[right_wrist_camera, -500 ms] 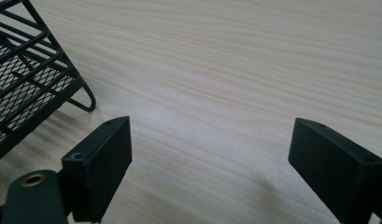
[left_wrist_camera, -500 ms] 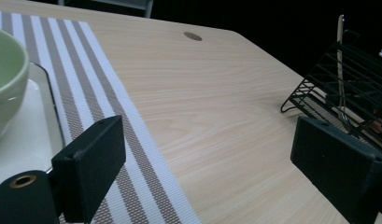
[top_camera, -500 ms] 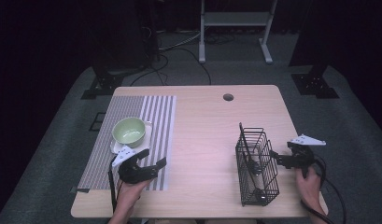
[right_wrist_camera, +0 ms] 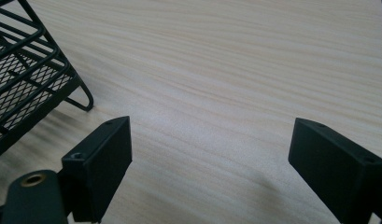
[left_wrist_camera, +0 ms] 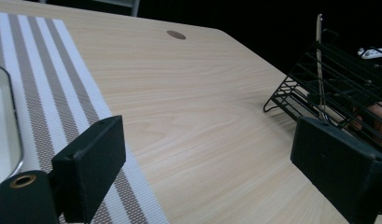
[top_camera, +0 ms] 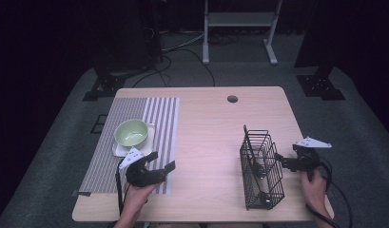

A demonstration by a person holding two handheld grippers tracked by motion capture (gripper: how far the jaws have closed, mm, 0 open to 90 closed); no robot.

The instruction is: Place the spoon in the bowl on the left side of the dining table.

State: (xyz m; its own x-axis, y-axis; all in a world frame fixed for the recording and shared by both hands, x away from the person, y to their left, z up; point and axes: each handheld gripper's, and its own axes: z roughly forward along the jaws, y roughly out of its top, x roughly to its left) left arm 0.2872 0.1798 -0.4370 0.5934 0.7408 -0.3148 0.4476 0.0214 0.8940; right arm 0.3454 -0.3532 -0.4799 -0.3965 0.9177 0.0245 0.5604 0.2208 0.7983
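Both grippers empty with jaws spread wide: left gripper [top_camera: 160, 167] hovers over the near edge of the striped mat [top_camera: 156, 118], just near of the green bowl [top_camera: 131, 132] on its white plate [top_camera: 117, 150]; right gripper [top_camera: 283, 160] sits just right of the black wire basket [top_camera: 261, 166] at near right of the surface [top_camera: 211, 128]. Utensils stand in the basket, nothing grasped yet, so handling looks barely begun.

A tall black wire basket [top_camera: 261, 172] stands upright at about four o'clock on the table, with dark utensils inside. A light green round bowl [top_camera: 131, 132] sits on a white plate [top_camera: 117, 150] at nine o'clock.
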